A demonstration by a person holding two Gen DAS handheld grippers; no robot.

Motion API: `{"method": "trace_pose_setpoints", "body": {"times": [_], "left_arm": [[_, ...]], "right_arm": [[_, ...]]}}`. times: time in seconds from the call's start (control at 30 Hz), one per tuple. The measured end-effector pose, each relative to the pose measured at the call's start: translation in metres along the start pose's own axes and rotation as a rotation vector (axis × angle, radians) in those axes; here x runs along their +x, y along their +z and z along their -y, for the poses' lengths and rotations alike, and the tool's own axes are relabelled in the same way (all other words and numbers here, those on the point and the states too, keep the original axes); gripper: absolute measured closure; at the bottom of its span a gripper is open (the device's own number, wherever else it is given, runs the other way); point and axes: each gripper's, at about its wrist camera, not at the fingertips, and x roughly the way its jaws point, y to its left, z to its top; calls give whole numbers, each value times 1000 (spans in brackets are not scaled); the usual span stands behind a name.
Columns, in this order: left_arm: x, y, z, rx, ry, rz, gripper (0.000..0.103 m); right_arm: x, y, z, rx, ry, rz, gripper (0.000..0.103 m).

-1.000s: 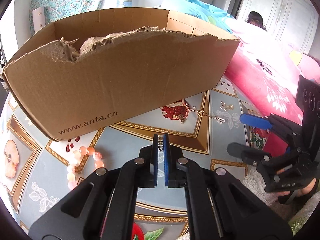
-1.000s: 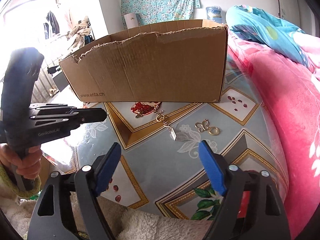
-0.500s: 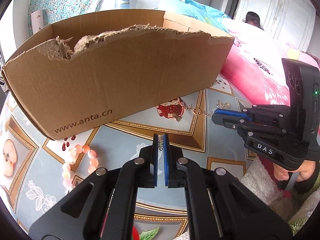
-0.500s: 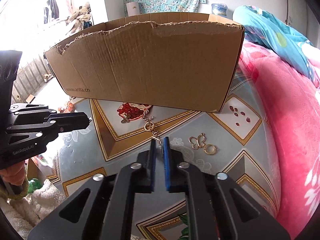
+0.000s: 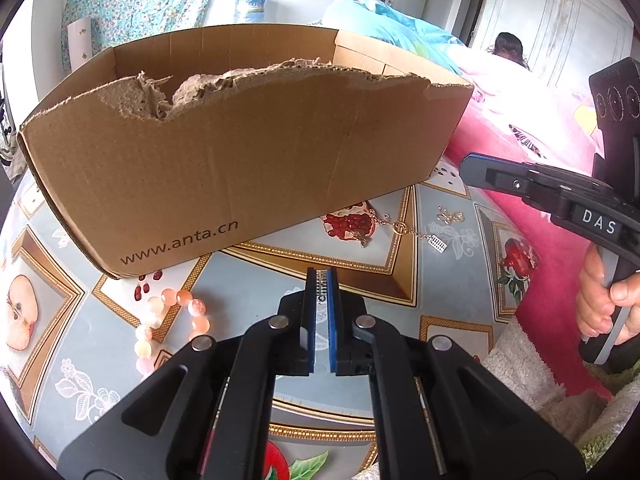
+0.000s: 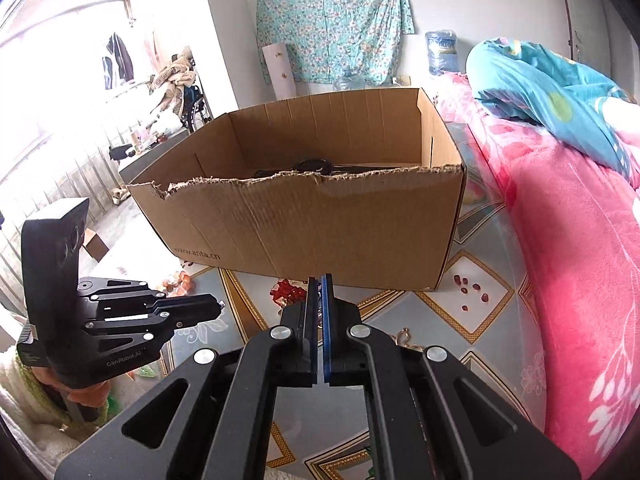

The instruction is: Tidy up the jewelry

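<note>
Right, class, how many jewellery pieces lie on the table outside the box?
3: bead bracelet by the box's left corner; gold chain before its front wall; gold charm right of the chain. Others may hide inside the box.

My right gripper (image 6: pixel 319 280) blocking most of the gold chain (image 5: pixel 404 230), dark shape in the cardboard box (image 6: pixel 304 216) half behind its torn wall, bead bracelet (image 5: pixel 168 320) partly under my left gripper (image 5: pixel 320 274), far person mostly hidden.

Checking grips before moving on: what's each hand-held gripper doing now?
Left hand-held gripper: closed, contents unclear.
Right hand-held gripper: closed, nothing visibly held.
</note>
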Motion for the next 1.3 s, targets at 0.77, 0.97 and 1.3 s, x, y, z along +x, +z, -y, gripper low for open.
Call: {"method": "trace_pose_setpoints", "body": {"times": [0.77,0.97,1.3], "left_arm": [[-1,-3,1,-3,-10,5,99],[-13,0,-2,-6,-5,37,99],[-49,11,-2,-7,-8,120,99]], "right_arm": [[36,-33,-12,-107,-99,-148,102],[12,-15,-11,-92,-77,-74,102],[-29,11,-14,-49,-3,44,102]]}}
